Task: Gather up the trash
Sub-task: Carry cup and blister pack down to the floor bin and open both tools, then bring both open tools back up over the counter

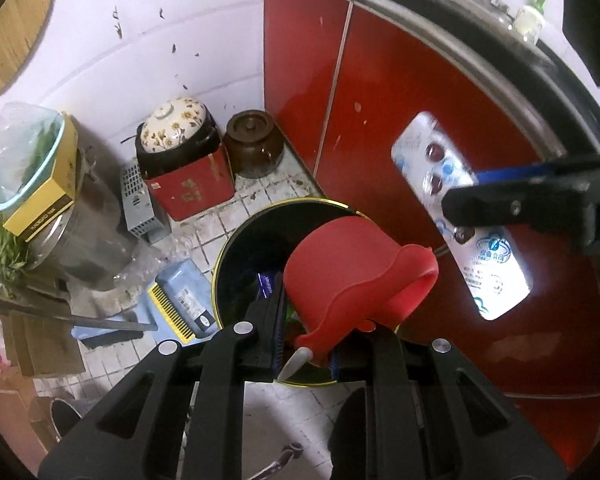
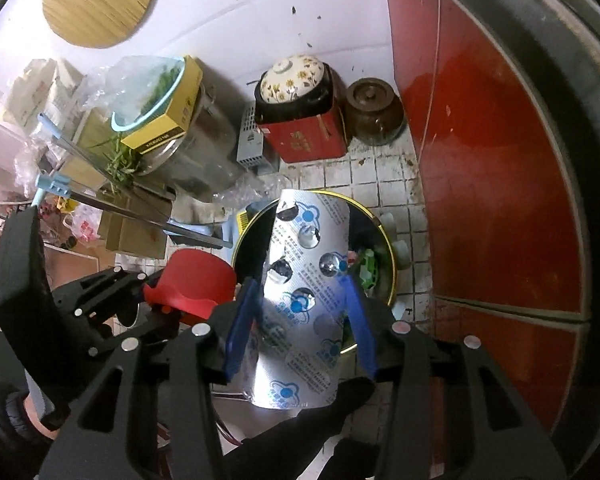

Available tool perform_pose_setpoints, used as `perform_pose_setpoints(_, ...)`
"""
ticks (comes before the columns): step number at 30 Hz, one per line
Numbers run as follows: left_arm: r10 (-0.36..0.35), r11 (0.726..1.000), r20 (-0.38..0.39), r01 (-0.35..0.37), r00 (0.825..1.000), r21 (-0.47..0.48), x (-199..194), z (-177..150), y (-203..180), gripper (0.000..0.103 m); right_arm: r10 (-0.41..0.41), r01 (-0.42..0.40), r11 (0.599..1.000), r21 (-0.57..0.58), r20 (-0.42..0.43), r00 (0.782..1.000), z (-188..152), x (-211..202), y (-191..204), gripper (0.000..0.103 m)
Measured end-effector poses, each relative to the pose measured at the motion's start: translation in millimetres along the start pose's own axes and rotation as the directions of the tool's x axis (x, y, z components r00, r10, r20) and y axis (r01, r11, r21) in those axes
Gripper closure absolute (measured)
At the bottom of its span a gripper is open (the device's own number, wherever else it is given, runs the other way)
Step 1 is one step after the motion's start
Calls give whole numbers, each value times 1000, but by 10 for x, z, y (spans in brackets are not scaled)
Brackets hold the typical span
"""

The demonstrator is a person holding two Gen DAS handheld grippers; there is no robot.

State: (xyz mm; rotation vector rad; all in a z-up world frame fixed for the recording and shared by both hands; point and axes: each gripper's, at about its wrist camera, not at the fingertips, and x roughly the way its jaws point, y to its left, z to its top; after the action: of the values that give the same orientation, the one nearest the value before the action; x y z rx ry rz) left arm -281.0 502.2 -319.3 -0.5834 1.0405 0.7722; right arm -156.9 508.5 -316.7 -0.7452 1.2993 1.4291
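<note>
Your left gripper (image 1: 304, 328) has its jaws closed on a red cup (image 1: 352, 280), tipped on its side just above the bin (image 1: 236, 248). The bin is black inside with a yellow rim, stands on the tiled floor (image 1: 256, 200) in front of the red cabinet (image 1: 380, 120), and already has some scraps lying in it. Your right gripper (image 2: 300, 324) has its blue-padded jaws clamped on a silver pill sheet (image 2: 304, 280), which stands upright with its top edge over the bin's opening. From the right wrist camera, the cup sits just left of the pill sheet, near the bin's rim. Behind the bin, against the white wall, a flowered pot lid (image 2: 292, 76) rests on a red box (image 2: 304, 140), with a brown jar (image 2: 374, 110) beside it.
</note>
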Motion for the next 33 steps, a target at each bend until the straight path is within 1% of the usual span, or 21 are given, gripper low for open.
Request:
perform_pose_setpoints(1,-12,1000,-2,12,1000,-5,34,-3,11,86,0,0,1000,-1,-1,1000,11,20,-3,55)
perform_pose_setpoints(2,-19,1000,-2,19,1000,-11,68,-10,28,74,0,0,1000,-4,-10,1000,44,67,-5,48)
perform_pose_setpoints(3,-24,1000,-7,24,1000,-15,100,-21,41,60,-2,2,1000,-4,-13,1000,61,81,-17,36)
perform_pose_setpoints(4,-16,1000,-17,15,1000,-19,150,-36,56,33,-5,5,1000,-4,-8,1000,71,86,-27,33)
perform_pose_setpoints(5,-2,1000,-6,2,1000,-22,156,-45,68,30,0,0,1000,-3,-8,1000,93,102,-34,31)
perform_pose_setpoints(8,-3,1000,-8,3,1000,-29,198,-62,86,30,1,-1,1000,0,-12,1000,112,123,-49,31)
perform_pose_setpoints(12,-1,1000,-6,1,1000,-17,142,-62,43,30,5,-5,1000,6,-7,1000,84,60,-67,31)
perform_pose_setpoints(15,0,1000,0,0,1000,-4,59,-45,-13,30,4,-4,1000,2,4,1000,50,-63,-51,31)
perform_pose_setpoints(18,4,1000,21,-5,1000,14,-129,0,-105,30,8,-8,1000,10,34,999,-10,-313,-53,31)
perform_pose_setpoints(19,2,1000,30,-2,1000,20,-210,25,-142,30,5,-6,1000,16,54,999,-48,-477,-51,31)
perform_pose_setpoints(21,0,999,52,-2,999,37,-375,69,-238,27,-5,3,1000,25,87,996,-129,-757,-56,24)
perform_pose_setpoints(23,-4,997,83,-2,997,74,-620,127,-413,20,-15,8,999,47,140,990,-277,-1171,-87,22)
perform_pose_setpoints(24,-13,995,100,3,995,99,-735,156,-518,20,-29,19,998,65,167,986,-379,-1409,-118,22)
perform_pose_setpoints(25,-23,990,120,6,992,142,-881,190,-678,17,-37,24,997,76,182,983,-445,-1548,-136,22)
perform_pose_setpoints(26,-31,985,134,8,991,173,-995,211,-816,14,-56,37,995,96,210,976,-569,-1795,-186,21)
perform_pose_setpoints(28,-72,970,163,31,984,243,-1259,259,-1152,10,-111,77,988,137,260,959,-817,-2222,-298,18)
perform_pose_setpoints(29,-102,959,174,51,979,278,-1381,280,-1325,9,-145,96,980,176,293,945,-1009,-2495,-403,18)
perform_pose_setpoints(30,-140,943,180,76,974,325,-1517,300,-1575,9,-173,110,972,210,310,935,-1150,-2686,-482,17)
perform_pose_setpoints(31,-165,931,180,93,970,353,-1590,303,-1731,9,-207,129,960,249,323,924,-1300,-2879,-581,17)
perform_pose_setpoints(32,-201,914,177,119,964,387,-1682,302,-1942,9,-251,149,942,300,337,907,-1499,-3103,-698,17)
perform_pose_setpoints(33,-250,890,162,160,955,427,-1781,306,-2214,9,-293,165,921,354,347,891,-1709,-3315,-817,17)
